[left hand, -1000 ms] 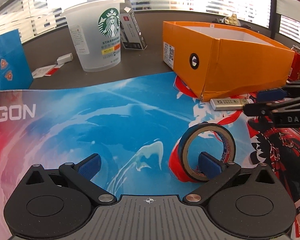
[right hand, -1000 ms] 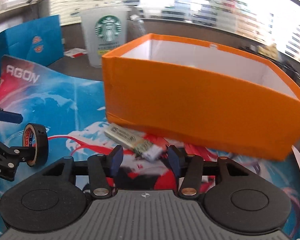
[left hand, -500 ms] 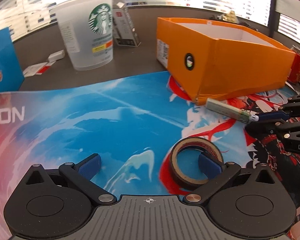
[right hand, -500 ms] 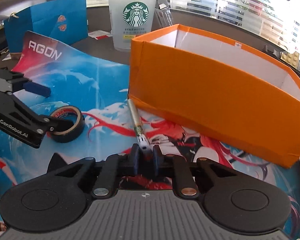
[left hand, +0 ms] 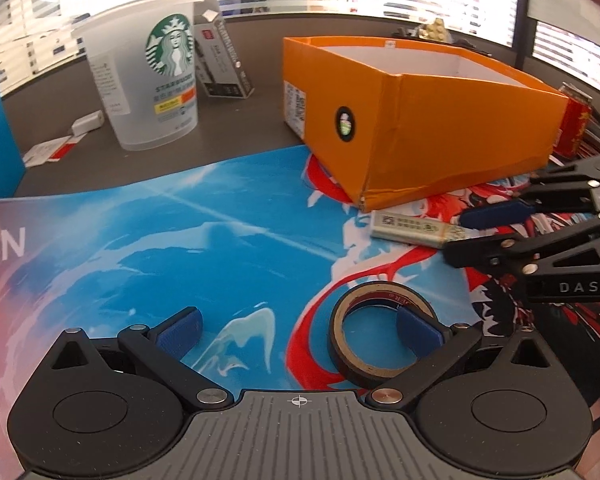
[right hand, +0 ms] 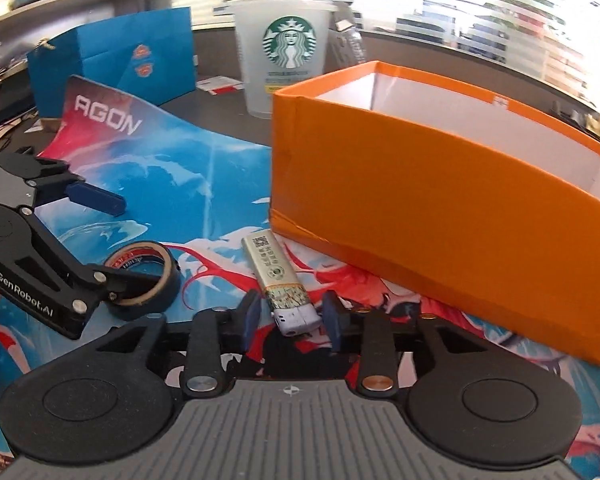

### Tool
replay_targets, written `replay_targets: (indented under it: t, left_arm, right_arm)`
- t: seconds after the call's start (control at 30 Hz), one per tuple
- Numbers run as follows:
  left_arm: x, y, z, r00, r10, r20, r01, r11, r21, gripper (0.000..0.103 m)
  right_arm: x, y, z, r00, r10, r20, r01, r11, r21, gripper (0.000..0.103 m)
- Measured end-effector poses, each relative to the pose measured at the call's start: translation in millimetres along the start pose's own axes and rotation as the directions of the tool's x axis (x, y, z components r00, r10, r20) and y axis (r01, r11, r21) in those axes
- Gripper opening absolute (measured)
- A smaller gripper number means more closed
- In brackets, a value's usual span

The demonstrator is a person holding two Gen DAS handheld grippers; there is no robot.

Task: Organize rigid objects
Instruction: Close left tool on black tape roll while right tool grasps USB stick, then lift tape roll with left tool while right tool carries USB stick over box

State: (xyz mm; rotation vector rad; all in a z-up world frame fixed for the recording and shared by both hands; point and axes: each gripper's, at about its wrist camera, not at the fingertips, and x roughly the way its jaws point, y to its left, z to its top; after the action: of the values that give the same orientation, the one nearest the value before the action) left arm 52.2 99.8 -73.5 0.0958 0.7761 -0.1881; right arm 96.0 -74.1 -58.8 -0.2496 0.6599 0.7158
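Note:
A roll of black tape (left hand: 381,336) lies flat on the printed mat; it also shows in the right wrist view (right hand: 144,278). My left gripper (left hand: 298,330) is open, its right finger inside the roll's hole. A flat lighter (right hand: 279,278) lies on the mat beside the orange box (right hand: 440,208); it also shows in the left wrist view (left hand: 414,227). My right gripper (right hand: 290,314) is open with its jaws either side of the lighter's near end, a gap on each side. The orange box (left hand: 412,120) is open-topped and its floor is hidden.
A Starbucks cup (left hand: 148,84) and a small dark carton (left hand: 224,64) stand behind the mat on the grey desk. A blue paper bag (right hand: 116,60) stands at the left. A red can (left hand: 576,120) is beyond the box.
The right gripper has opened from shut on the lighter's end, and the lighter now lies flat on the mat. The tape roll went from upright to flat around my left finger.

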Motion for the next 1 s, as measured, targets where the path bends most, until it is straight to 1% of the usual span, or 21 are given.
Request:
replay_targets:
  t: [0.03,0.13,0.2,0.23,0.27,0.3,0.33,0.4,0.43,0.5,0.53,0.57,0.6,0.7,0.83,1.0]
  left_arm:
    - [0,-2,0,1.0,-0.01,0.003,0.01,1.0,0.009,0.103]
    - [1,-5,-1,0.999,-0.036,0.014,0.036,0.999,0.031,0.103]
    - [1,-8,-1,0.999,-0.042,0.021,0.041,0.998,0.038,0.1]
    - [0,-8,-1,0.999,-0.047,0.028,0.046,0.998,0.043,0.098]
    - [-1,-10,-1,0.998,-0.052,0.036,0.05,0.998,0.048,0.091]
    - [-2,-11,-1,0.997,-0.058,0.044,0.056,0.997,0.052,0.082]
    - [-4,-14,-1,0.997,-0.066,0.05,0.063,0.996,0.06,0.075]
    - [-7,-20,1,0.994,-0.091,0.056,0.086,0.993,0.084,0.046]
    - [-8,-23,2,0.993,-0.102,0.056,0.096,0.991,0.094,0.039]
    - [-10,-28,3,0.992,-0.118,0.055,0.111,0.988,0.106,0.02]
    - [-10,-30,3,0.991,-0.119,0.056,0.112,0.988,0.105,0.016]
    - [-10,-30,3,0.991,-0.117,0.057,0.111,0.989,0.101,0.01]
    - [-10,-30,3,0.991,-0.121,0.057,0.116,0.989,0.092,0.008]
    - [-11,-29,2,0.989,-0.134,0.058,0.131,0.99,0.055,0.007]
    - [-15,-33,3,0.988,-0.142,0.062,0.139,0.989,0.056,0.007]
    - [-23,-37,7,0.991,-0.111,0.076,0.107,0.993,0.054,0.007]
  right_arm:
    - [2,-1,1,1.0,0.016,0.0,-0.016,1.0,-0.001,0.046]
    - [8,-3,5,1.0,0.03,0.004,-0.03,1.0,-0.004,0.048]
    - [8,-2,7,1.0,0.02,-0.008,-0.021,1.0,-0.005,0.044]
    - [8,-1,8,1.0,0.002,-0.013,-0.002,1.0,-0.008,0.035]
    - [6,0,8,1.0,-0.003,-0.018,0.003,1.0,-0.005,0.026]
    - [5,1,8,1.0,-0.007,-0.024,0.007,1.0,-0.004,0.026]
    - [3,2,7,0.999,-0.017,-0.027,0.017,1.0,-0.007,0.025]
    - [0,4,5,0.999,-0.036,-0.031,0.036,0.999,-0.01,0.024]
    - [-1,4,3,0.999,-0.042,-0.031,0.041,0.999,-0.005,0.024]
    - [-5,1,0,0.998,-0.048,-0.029,0.048,0.999,0.012,0.023]
    - [-6,-1,-1,0.998,-0.05,-0.027,0.051,0.998,0.024,0.023]
    - [-8,-3,-3,0.998,-0.052,-0.024,0.052,0.998,0.038,0.023]
    - [-10,-6,-5,0.998,-0.054,-0.019,0.055,0.997,0.054,0.023]
    - [-16,-14,-9,0.998,-0.056,-0.004,0.056,0.993,0.102,0.023]
    - [-26,-18,-11,0.998,-0.056,0.016,0.053,0.99,0.134,0.023]
    - [-36,-16,-12,0.997,-0.064,0.036,0.059,0.988,0.139,0.022]
